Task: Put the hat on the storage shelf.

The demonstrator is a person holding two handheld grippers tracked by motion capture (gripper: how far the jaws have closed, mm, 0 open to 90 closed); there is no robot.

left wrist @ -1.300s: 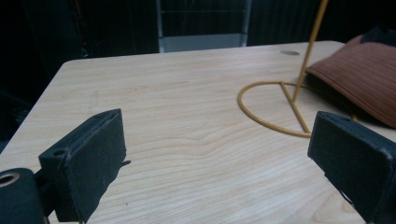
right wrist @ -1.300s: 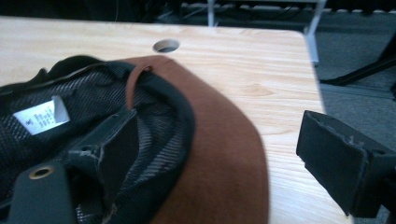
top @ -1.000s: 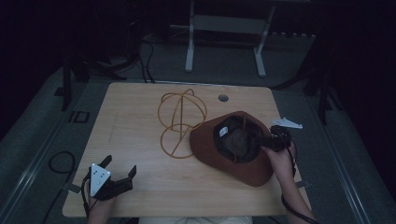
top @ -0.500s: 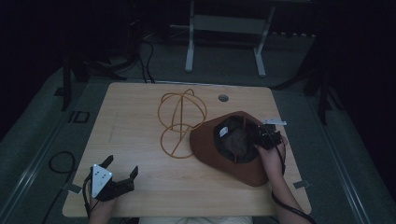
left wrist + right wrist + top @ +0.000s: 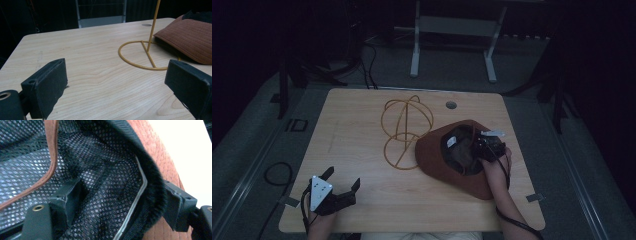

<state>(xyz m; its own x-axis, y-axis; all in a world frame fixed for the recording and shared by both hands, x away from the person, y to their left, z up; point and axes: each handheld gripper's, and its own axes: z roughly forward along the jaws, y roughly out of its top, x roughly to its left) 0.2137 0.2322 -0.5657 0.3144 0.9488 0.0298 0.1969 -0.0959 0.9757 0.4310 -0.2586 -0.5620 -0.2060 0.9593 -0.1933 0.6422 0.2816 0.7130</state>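
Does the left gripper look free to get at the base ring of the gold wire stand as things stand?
Probably yes: bare wooden table lies between the open left gripper and the gold wire stand; the brown quilted hat overlaps only its far side.

No text, label, brand, number or sign can be read anywhere in these pictures. A small pale tag (image 5: pixel 452 142) sits on the dark lining inside the brown hat (image 5: pixel 432 155) in the high view, but it is too small and too dim for any lettering to be made out, and the mesh lining seen in the right gripper view carries no print. The wooden table (image 5: pixel 362 135) bears no markings either
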